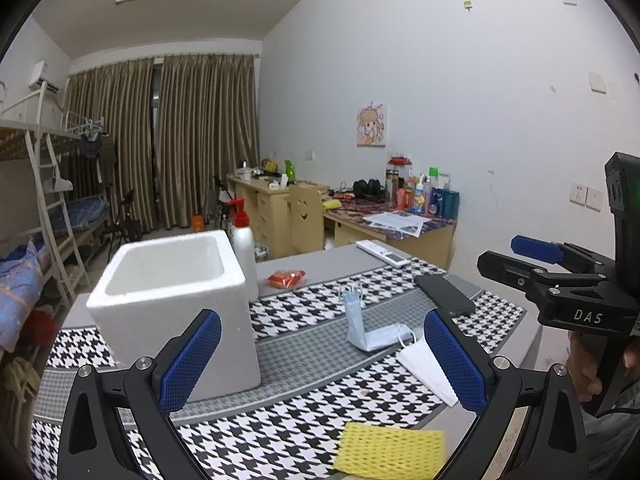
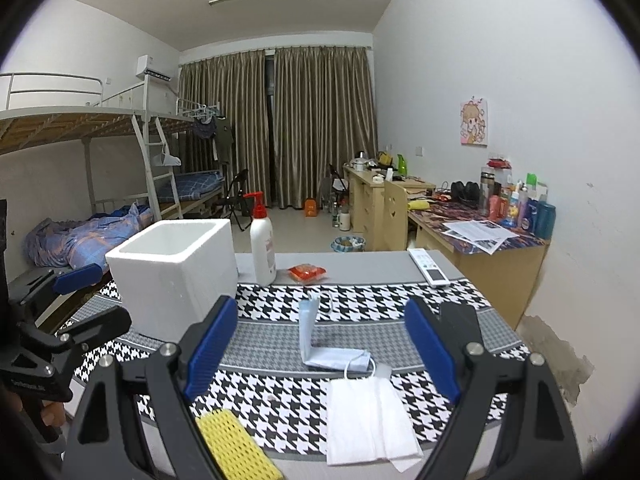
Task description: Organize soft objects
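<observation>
While held level above the table (image 2: pixel 360 258), left tool (image 1: pixel 320 356) and right tool (image 2: pixel 324 350) both wide, empty.

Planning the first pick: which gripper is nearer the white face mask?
Right. The right gripper hovers open just above the white face mask; the left gripper hangs farther left, toward the foam box.

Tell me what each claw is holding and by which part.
Nothing. The left claw and right claw are both open and empty above the table.
</observation>
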{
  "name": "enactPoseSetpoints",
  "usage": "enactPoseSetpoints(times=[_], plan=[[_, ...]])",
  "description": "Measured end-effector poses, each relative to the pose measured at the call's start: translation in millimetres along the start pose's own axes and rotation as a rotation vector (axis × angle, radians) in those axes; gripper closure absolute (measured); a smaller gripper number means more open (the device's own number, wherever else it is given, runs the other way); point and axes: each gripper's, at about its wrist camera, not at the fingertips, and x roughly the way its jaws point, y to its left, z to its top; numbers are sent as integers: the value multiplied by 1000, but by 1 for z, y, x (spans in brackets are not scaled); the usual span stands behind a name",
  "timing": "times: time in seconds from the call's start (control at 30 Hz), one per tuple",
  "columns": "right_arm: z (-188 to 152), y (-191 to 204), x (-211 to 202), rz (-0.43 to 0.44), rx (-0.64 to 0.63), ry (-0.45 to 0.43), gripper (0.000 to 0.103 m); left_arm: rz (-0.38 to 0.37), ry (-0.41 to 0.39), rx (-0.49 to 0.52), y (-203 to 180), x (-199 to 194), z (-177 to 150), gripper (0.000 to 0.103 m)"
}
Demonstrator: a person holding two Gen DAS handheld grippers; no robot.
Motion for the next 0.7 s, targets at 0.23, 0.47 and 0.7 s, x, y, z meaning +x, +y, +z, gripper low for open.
enactPoseSetpoints(times=[0.23, 0.47, 0.7], plan=[[-11, -10, 0, -21, 24, 21, 15, -7, 16, -2, -6, 5, -12, 1], [-22, -15, 0, -35, 33, 37, 15, -34, 42, -11, -13, 14, -24, 1], [-32, -17, 1, -51, 31, 60, 15, -46, 69, 13, -26, 20, -38, 1]])
